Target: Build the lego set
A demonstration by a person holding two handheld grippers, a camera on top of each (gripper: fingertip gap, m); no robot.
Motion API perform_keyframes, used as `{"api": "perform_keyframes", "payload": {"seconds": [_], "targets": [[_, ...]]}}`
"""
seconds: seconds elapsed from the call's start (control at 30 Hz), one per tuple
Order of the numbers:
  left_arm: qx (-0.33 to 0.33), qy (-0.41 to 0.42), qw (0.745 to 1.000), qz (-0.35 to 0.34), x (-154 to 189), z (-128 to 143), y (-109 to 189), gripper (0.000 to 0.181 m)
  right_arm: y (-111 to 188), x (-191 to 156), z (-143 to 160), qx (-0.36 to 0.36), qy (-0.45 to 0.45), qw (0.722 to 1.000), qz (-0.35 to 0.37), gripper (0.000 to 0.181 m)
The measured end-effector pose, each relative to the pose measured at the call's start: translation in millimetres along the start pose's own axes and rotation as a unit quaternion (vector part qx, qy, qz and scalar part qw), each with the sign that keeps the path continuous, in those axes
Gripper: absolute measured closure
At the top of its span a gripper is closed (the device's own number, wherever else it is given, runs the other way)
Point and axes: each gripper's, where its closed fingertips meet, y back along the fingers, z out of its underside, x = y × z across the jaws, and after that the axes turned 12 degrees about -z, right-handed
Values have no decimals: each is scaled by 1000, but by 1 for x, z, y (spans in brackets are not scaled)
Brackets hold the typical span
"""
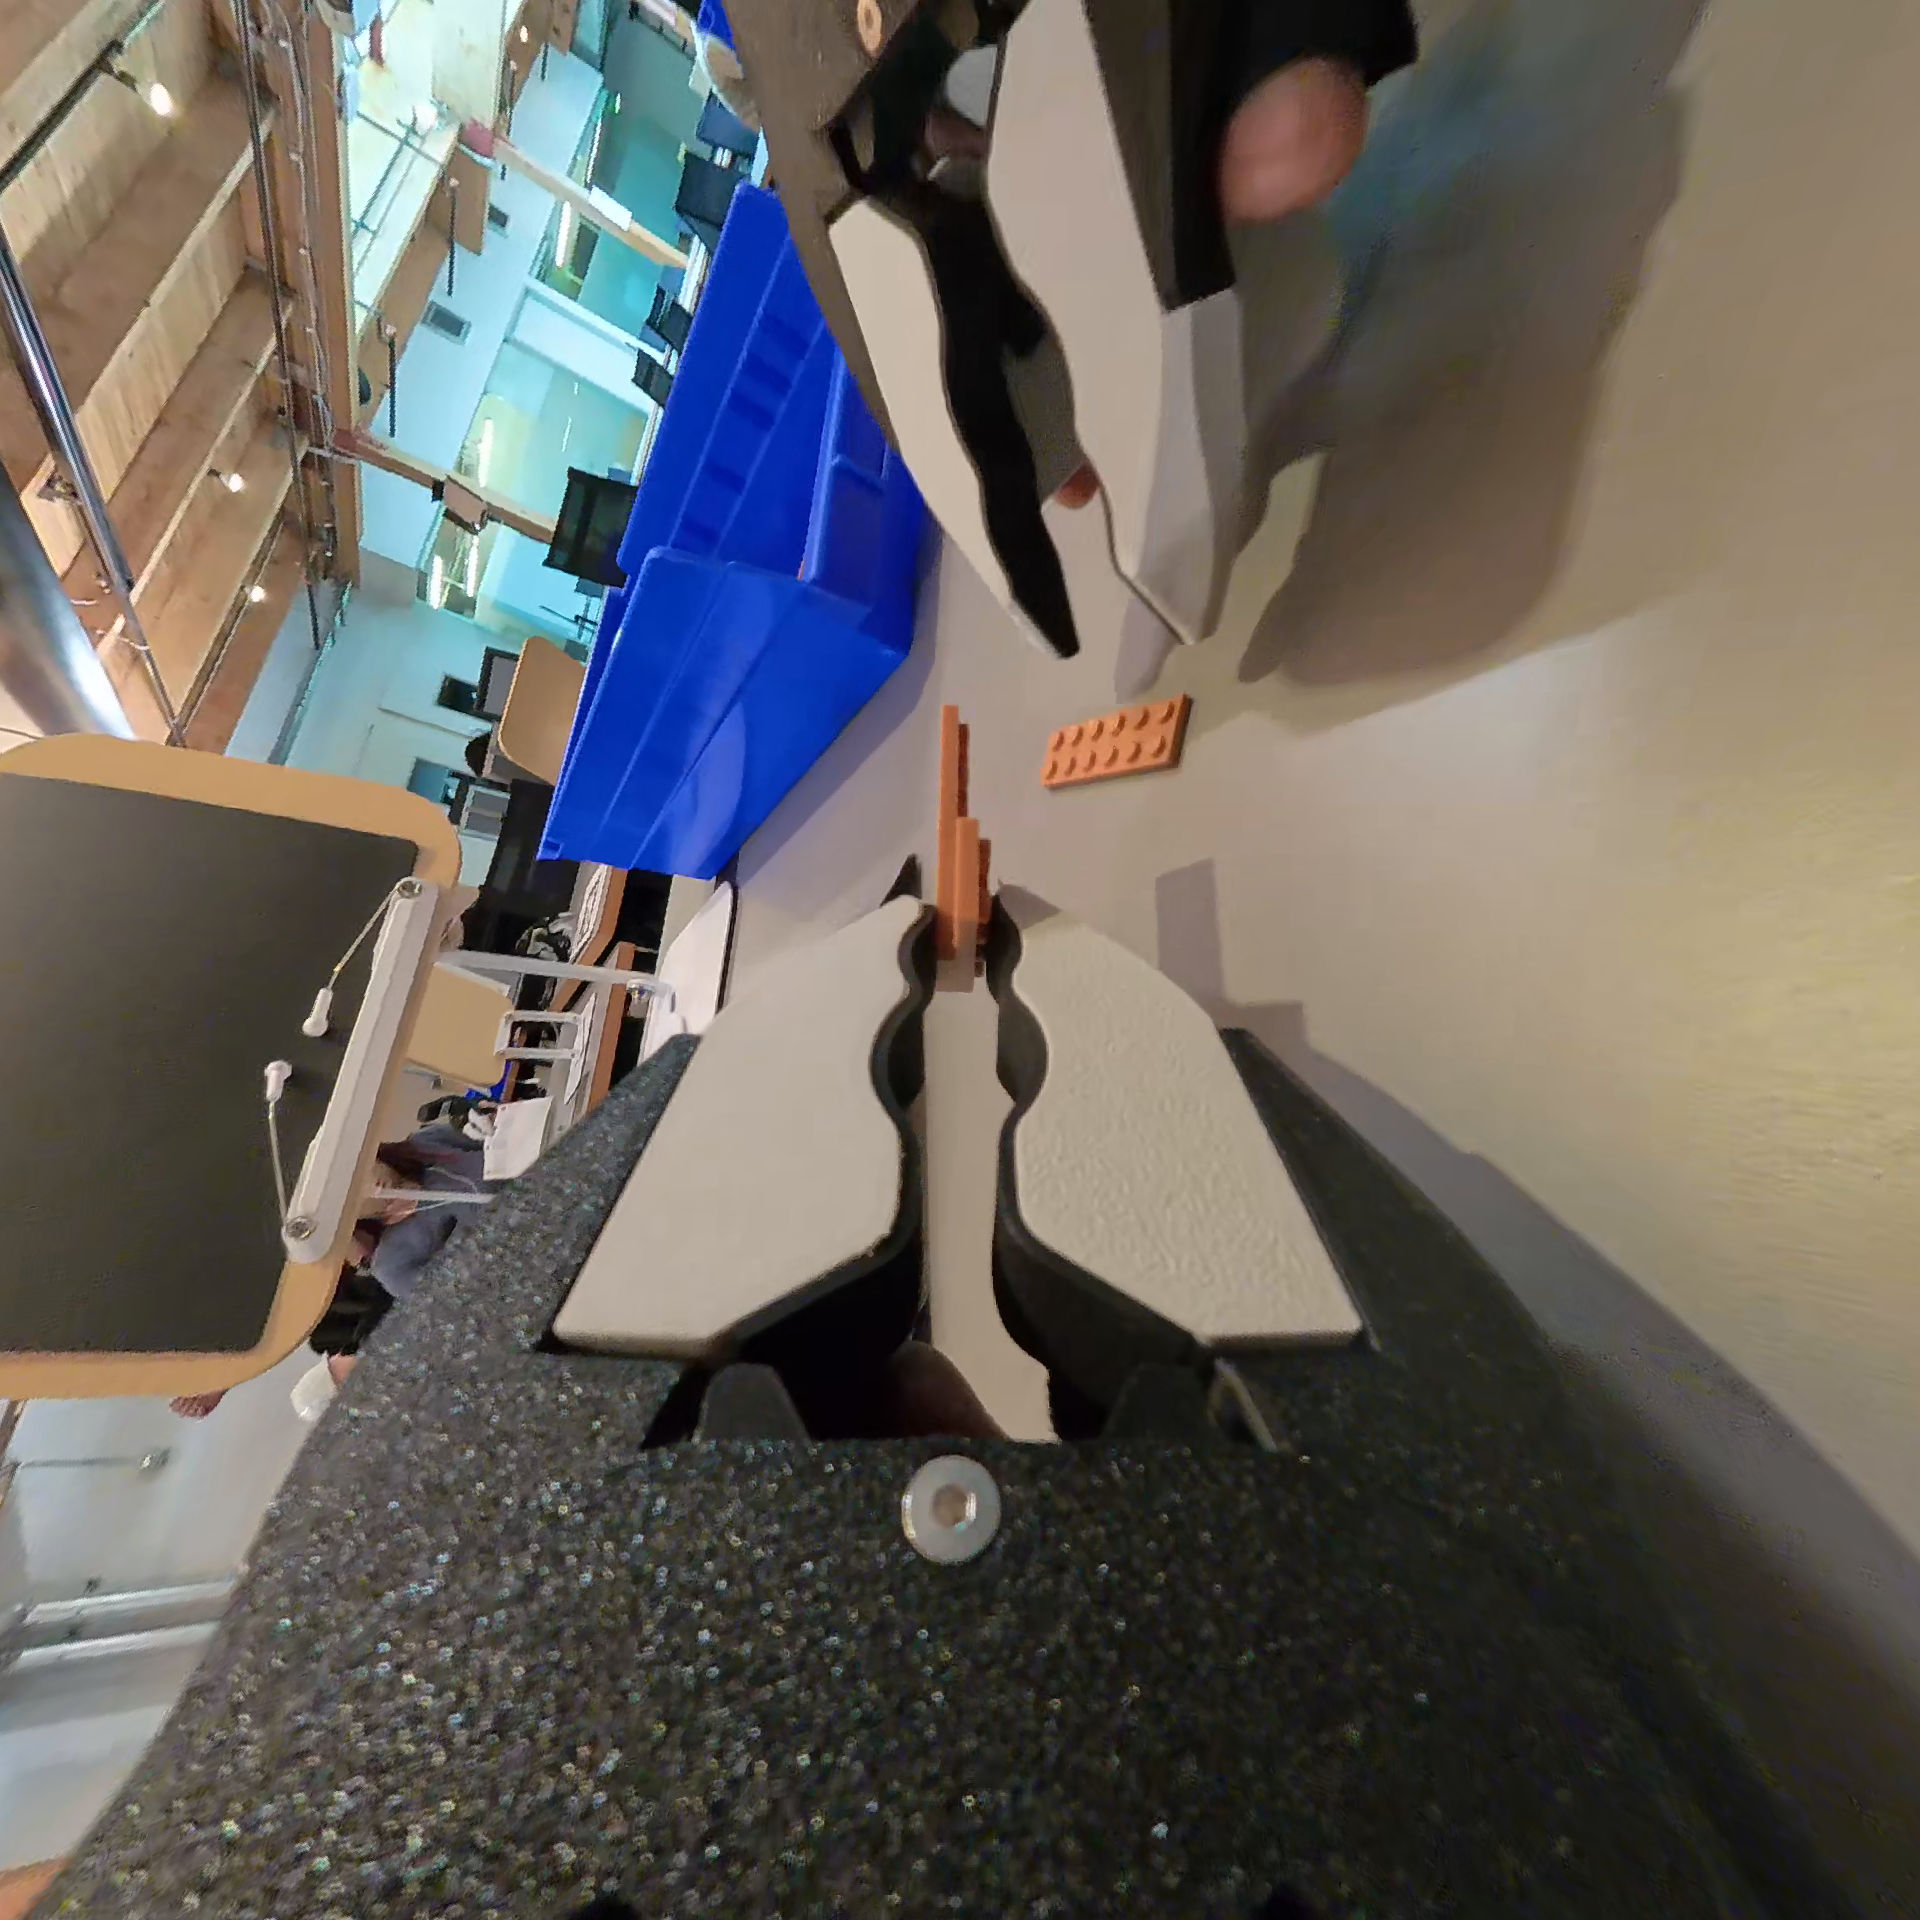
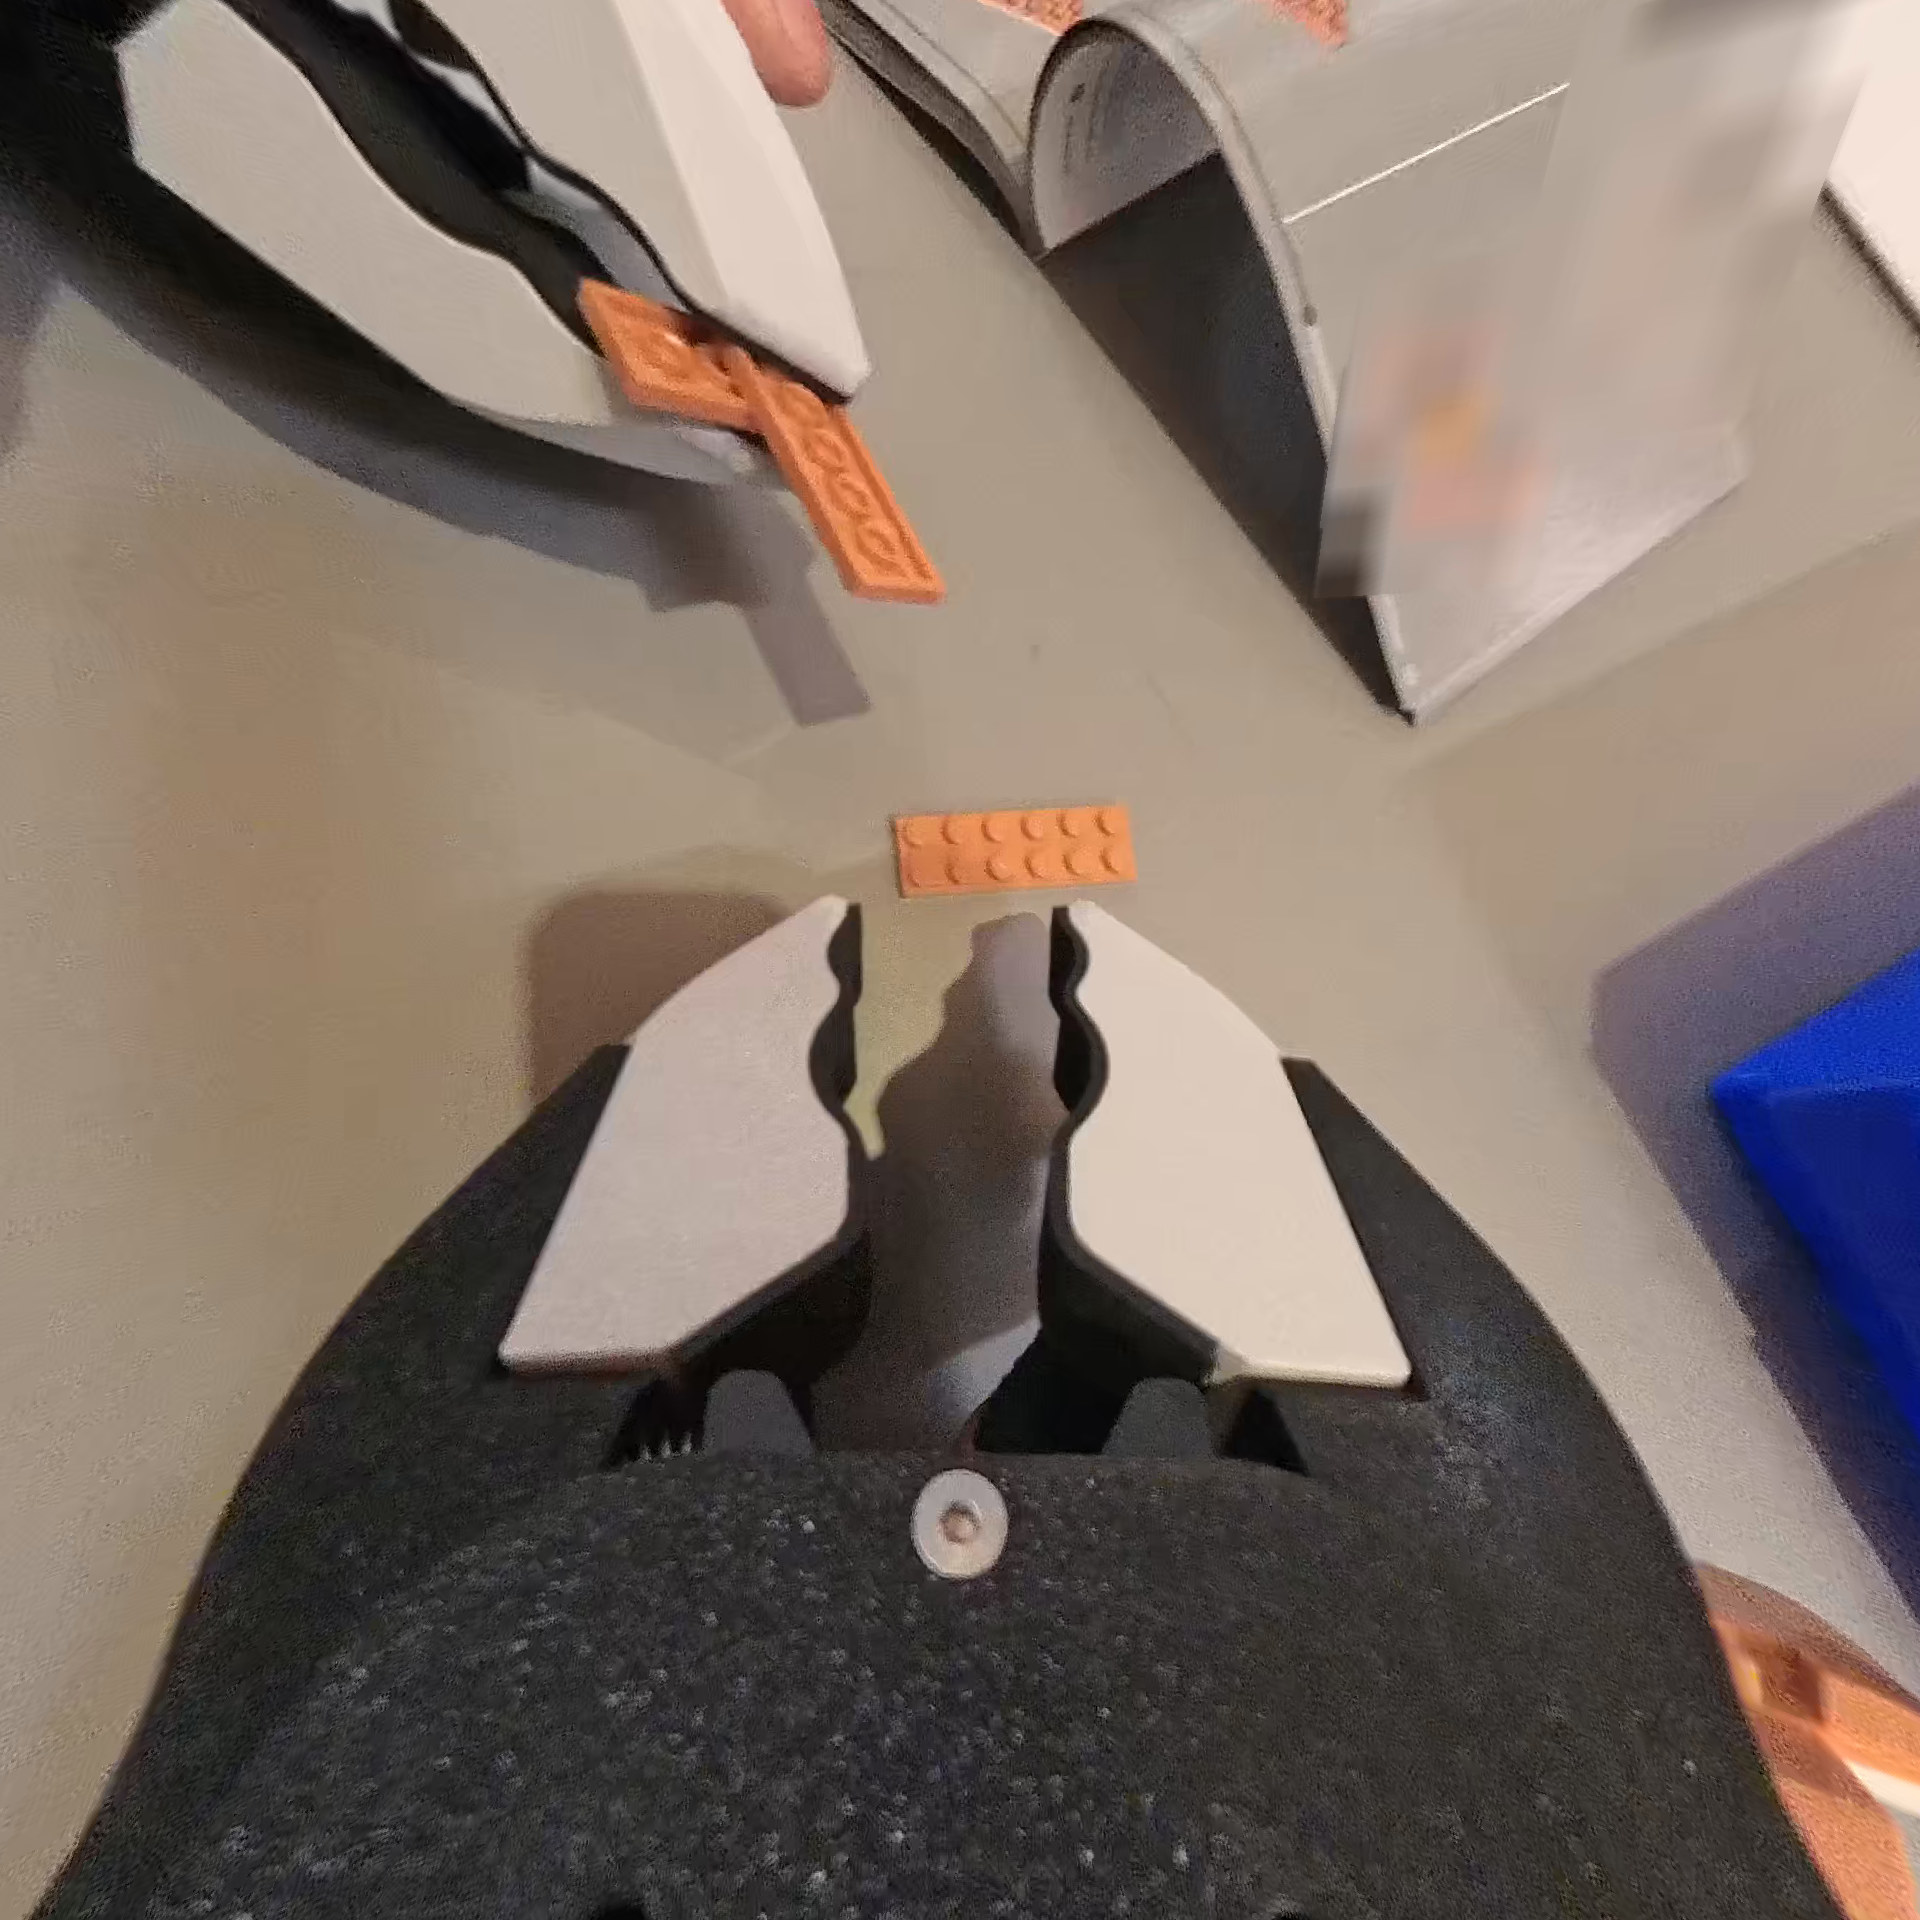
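Observation:
My left gripper [image 1: 961, 914] is shut on an orange lego assembly [image 1: 961, 831] of joined flat plates, held edge-on above the table. It also shows in the right wrist view [image 2: 769, 416] at the upper left, a long plate sticking out of the left gripper [image 2: 727, 353]. A loose orange two-by-six plate [image 2: 1013, 847] lies flat on the table, just beyond my right gripper [image 2: 956, 914], which is open and empty. In the left wrist view the plate [image 1: 1117, 740] lies below the right gripper [image 1: 1127, 634].
Blue bins [image 1: 748, 623] stand at the table's far side; one blue bin corner [image 2: 1829, 1143] is at the right. An open instruction booklet [image 2: 1351, 312] lies at the upper right. The grey table [image 2: 312, 831] surrounds the plate. The tips of one gripper are about 8 cm away from the tips of the other.

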Motion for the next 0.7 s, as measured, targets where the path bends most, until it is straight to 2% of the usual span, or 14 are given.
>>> {"api": "perform_keyframes", "payload": {"seconds": [0.13, 0.23, 0.33, 0.43, 0.63, 0.7], "targets": [[-4, 3, 1000, -9, -4, 2, 0, 172, -7, 8, -5, -34, 65, 997, 15, 138], [-7, 2, 1000, -13, -7, 3, 1, 172, -1, 16, -11, -75, 169, 983, 2, 137], [-4, 1, 1000, -16, -9, 3, 2, 172, 5, 14, -15, -121, 318, 939, -56, 136], [1, 0, 1000, -21, -12, 2, 3, 172, 0, 14, -11, -168, 409, 887, -133, 138], [1, -3, 1000, -29, -17, 3, 5, 172, -15, 32, -1, -269, 471, 808, -230, 140], [1, -4, 1000, -30, -18, 4, 5, 172, -18, 29, 2, -294, 465, 793, -263, 147]]}}
